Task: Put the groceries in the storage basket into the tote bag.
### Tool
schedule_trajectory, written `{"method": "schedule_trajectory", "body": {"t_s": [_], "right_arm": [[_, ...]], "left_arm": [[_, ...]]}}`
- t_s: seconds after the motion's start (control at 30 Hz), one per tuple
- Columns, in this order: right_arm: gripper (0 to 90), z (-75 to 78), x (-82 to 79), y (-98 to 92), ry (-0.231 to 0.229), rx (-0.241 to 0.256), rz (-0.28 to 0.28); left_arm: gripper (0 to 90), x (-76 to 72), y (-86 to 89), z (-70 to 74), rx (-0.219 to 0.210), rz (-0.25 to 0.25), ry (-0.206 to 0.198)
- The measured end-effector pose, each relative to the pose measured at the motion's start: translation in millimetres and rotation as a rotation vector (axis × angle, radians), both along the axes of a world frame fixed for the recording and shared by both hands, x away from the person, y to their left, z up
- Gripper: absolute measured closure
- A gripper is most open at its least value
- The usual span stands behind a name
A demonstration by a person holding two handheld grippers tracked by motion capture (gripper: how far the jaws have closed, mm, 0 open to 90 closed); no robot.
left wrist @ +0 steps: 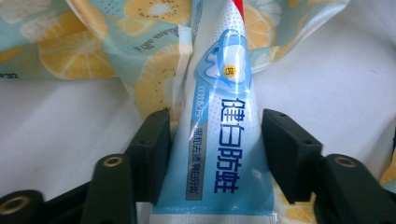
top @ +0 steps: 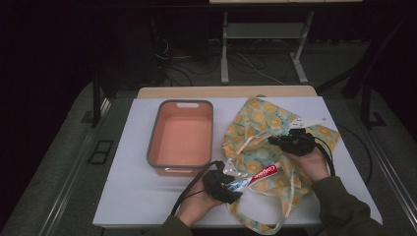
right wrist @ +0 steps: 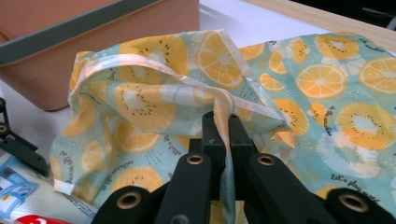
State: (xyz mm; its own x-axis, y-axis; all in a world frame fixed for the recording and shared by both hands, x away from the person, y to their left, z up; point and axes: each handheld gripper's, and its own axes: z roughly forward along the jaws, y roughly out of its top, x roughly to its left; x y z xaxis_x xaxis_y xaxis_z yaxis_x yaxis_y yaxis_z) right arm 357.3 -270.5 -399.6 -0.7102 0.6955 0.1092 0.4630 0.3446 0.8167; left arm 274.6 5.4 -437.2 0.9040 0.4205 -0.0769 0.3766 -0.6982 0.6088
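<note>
One toothpaste tube [left wrist: 219, 140] is lying at the near edge of the worktop [top: 133, 191], its crimped end sitting between the jaws of the left claw [top: 227, 188], which are pressing its sides, while its red end is reaching onto a fruit-print fabric bag [top: 265, 142]. The right claw [right wrist: 223, 128] is pinching the bag's rim, jaws closed on the cloth and lifting the mouth slightly. The bag is sprawling across the right half of the white worktop, its handles trailing toward the person's sleeve [top: 339, 206]. One orange basin [top: 182, 137] with a grey rim is standing just left of the bag. Beyond the worktop, cables [top: 196, 64] are snaking over a dim grey floor beneath another table's legs [top: 224, 49].
</note>
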Motion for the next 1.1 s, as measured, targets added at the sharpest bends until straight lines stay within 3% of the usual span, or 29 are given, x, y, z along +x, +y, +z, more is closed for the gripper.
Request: {"method": "schedule_trajectory", "body": {"t_s": [0.2,0.27,0.53,0.7,1.1], "right_arm": [[89.0,0.4,-0.7,0.8,-0.001,0.001,0.001],[89.0,0.4,-0.7,0.8,-0.002,0.001,0.001],[89.0,1.1,-0.8,0.5,-0.006,0.004,0.001],[89.0,1.6,-0.9,-0.1,-0.007,0.01,0.0],[89.0,3.6,-1.6,-1.4,-0.008,0.03,0.008]], "left_arm": [[61.3,0.4,1.0,3.8,-0.035,0.017,0.01],[65.2,-1.5,-1.2,7.5,-0.03,0.018,-0.016],[70.3,7.3,-21.1,19.5,-0.061,0.059,-0.044],[71.3,21.3,-38.6,26.9,-0.075,0.073,-0.063],[72.0,62.2,-74.0,28.4,-0.093,0.127,-0.082]]}}
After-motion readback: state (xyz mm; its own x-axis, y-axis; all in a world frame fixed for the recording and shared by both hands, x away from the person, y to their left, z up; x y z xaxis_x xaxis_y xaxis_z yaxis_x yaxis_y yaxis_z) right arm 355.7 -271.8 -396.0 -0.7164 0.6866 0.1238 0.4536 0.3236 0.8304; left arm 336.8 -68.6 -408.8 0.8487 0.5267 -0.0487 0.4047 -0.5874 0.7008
